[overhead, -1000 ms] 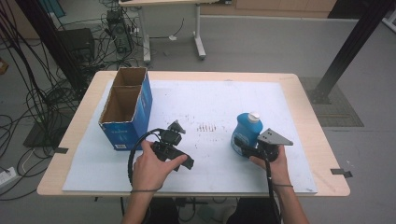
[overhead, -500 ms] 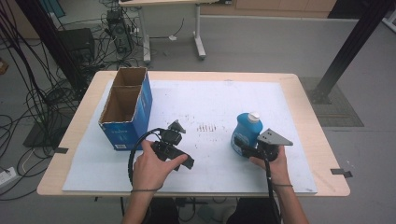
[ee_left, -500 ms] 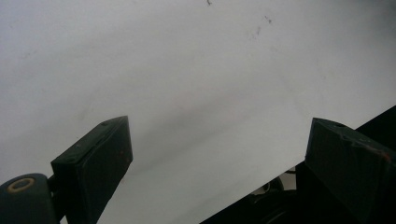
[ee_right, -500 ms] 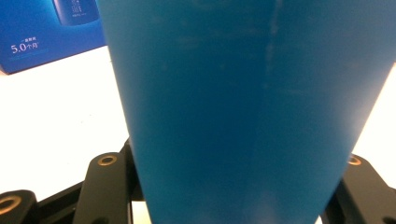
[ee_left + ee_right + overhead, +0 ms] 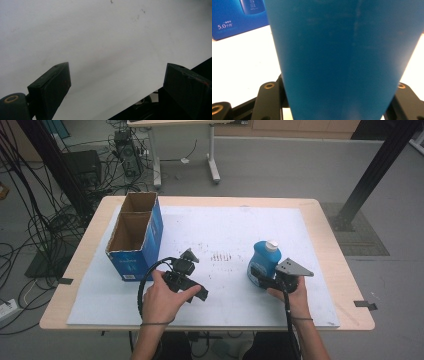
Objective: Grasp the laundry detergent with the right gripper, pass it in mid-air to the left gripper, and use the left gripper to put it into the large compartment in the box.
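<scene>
The fingers of the right gripper (image 5: 261, 276) are pinched onto the lower body of the blue bottle (image 5: 263, 262), which stands upright on the white sheet (image 5: 225, 235) at the right side of the tabletop (image 5: 325, 227), white cap up; in the right gripper view the blue bottle (image 5: 347, 57) rises between the two black fingers and presses out against both. They sit nearly as close together as they seem able to go with the bottle's width between them, so I read this as a firm grip rather than a light touch. The left gripper (image 5: 192, 290) is another matter — its fingers (image 5: 50, 87) are spread wide with nothing between them, hovering over bare white sheet near the front edge, well apart from the bottle. Off to the left stands the open blue cardboard box (image 5: 135, 237), two compartments showing, both apparently empty. My guess is that the grasp is made and the lift is not yet begun — the bottle's base looks to be down on the sheet. The next move would call for a straight rise that keeps the bottle upright, then a carry across toward the box, high enough to pass over its rim. The grip sits low on the body, so the bottle could tip if swung quickly.
</scene>
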`<state>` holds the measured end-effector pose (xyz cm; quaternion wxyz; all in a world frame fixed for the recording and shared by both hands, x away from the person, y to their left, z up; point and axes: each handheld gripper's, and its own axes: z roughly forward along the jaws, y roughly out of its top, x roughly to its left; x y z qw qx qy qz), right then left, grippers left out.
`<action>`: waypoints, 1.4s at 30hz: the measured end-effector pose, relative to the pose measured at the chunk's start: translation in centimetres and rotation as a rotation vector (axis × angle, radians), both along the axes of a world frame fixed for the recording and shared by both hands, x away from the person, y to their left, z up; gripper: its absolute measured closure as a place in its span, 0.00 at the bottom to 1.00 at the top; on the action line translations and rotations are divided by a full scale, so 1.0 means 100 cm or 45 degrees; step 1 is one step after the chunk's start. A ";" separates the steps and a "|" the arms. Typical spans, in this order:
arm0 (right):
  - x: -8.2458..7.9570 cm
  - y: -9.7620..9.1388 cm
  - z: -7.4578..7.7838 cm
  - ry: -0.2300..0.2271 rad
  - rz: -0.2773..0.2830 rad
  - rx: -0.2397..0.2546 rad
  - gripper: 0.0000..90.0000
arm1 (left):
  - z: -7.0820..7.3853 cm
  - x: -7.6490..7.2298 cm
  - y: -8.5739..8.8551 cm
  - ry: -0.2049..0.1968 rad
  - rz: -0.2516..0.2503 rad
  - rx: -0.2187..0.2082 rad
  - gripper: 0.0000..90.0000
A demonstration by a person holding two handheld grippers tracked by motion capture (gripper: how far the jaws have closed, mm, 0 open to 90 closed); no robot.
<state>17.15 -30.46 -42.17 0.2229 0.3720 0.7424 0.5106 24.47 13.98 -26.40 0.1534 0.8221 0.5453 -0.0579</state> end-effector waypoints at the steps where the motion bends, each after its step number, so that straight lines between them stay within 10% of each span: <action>1: 0.000 0.000 0.000 -0.001 0.000 0.000 0.46 | 0.000 0.000 0.000 0.000 0.000 0.001 0.09; 42: -0.003 0.001 -0.004 -0.025 -0.007 0.004 0.46 | -0.001 0.000 -0.002 0.000 -0.010 -0.005 0.08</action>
